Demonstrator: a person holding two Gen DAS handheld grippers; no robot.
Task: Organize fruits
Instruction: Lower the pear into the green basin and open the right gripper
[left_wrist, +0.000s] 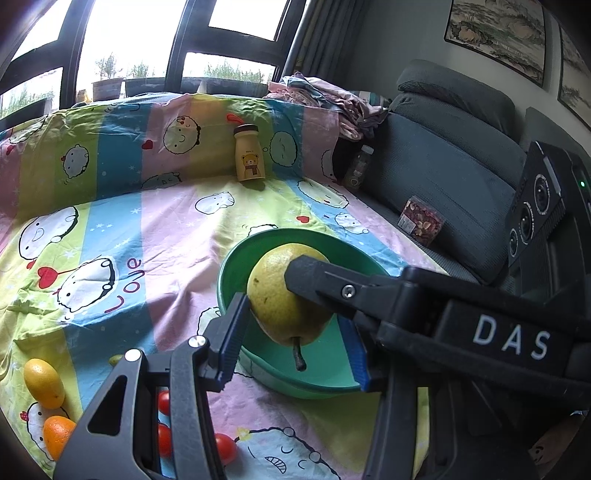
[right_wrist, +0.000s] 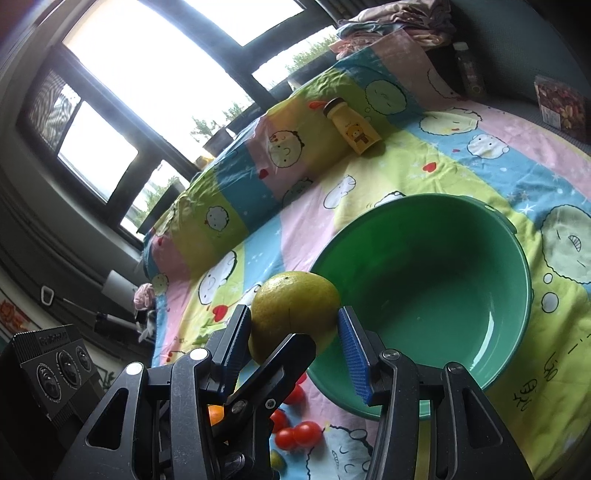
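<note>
You've got both grippers, left (left_wrist: 291, 328) and right (right_wrist: 293, 347), clamped on the pear (left_wrist: 284, 291) above the green bowl (right_wrist: 424, 280) on the cartoon bedsheet (left_wrist: 147, 221) by the window (right_wrist: 147, 74); only the left view shows the sofa (left_wrist: 443, 177).

A bed sheet (left_wrist: 177, 229) striped in pink, yellow-green and blue, printed with round cartoon faces, red hearts and the word "Love", covers the surface and rises over a raised back. A small yellow bottle (left_wrist: 249, 153) with a brown cap and a bear picture stands upright against that back. To its right a heap of crumpled pinkish clothes (left_wrist: 328, 99) lies on top, beside a grey sofa cushion (left_wrist: 443, 162). A clear bottle (left_wrist: 358, 168) stands in the gap at the sheet's edge, and a clear box of reddish snacks (left_wrist: 421, 220) leans on the cushion. Dark-framed windows (left_wrist: 147, 40) stand behind; framed landscape paintings (left_wrist: 496, 35) hang on the wall
</note>
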